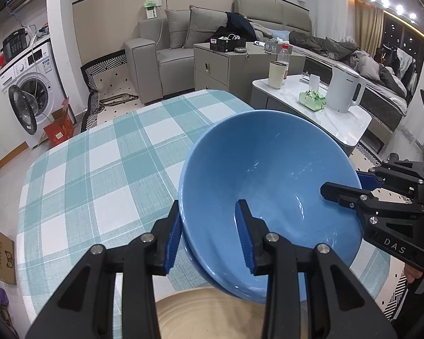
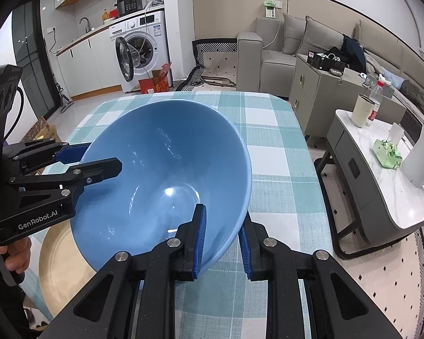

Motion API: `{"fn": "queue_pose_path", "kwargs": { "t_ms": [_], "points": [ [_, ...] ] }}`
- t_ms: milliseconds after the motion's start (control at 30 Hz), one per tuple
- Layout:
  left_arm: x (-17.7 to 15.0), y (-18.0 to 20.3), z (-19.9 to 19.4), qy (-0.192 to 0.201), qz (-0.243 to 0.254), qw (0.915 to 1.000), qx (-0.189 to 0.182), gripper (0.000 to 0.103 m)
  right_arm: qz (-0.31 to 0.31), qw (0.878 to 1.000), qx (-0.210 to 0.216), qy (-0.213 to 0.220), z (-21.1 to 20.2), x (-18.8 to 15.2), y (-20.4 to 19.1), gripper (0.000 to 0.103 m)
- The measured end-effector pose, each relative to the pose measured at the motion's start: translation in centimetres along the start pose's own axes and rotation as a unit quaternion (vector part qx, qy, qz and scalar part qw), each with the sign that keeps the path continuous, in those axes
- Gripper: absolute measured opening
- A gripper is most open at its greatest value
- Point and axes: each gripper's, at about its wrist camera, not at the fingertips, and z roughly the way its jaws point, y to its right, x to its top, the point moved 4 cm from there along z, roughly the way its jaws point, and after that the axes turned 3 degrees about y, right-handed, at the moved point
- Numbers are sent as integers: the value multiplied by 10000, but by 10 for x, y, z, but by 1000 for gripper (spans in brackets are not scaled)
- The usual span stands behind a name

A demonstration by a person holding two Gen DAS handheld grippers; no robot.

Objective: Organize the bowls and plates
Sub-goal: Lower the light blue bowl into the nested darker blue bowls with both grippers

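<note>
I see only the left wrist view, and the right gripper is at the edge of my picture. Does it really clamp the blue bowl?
Observer: Yes. The right wrist view shows the right gripper with one pad inside the blue bowl and one outside, shut on the rim.
Operator: I see only a slice of the beige plate. Where does it lie?
Observer: The beige plate sticks out at the bowl's left side, and the tilted bowl covers the rest. I cannot tell if they touch.
Operator: What holds the left gripper?
Observer: A hand grips the handle of the left gripper.
</note>
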Motion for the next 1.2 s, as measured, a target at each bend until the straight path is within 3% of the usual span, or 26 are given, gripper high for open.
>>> {"fn": "queue_pose_path", "kwargs": {
  "t_ms": [433,1200],
  "points": [
    [-6,-3,12,-129,-2,9999,24,36,-86,9998,-95,-139,11,-7,-5,22],
    [-14,-9,21,-246,44,9996,144,36,-622,9960,-631,-75,14,-11,-25,24]
  ]
}}
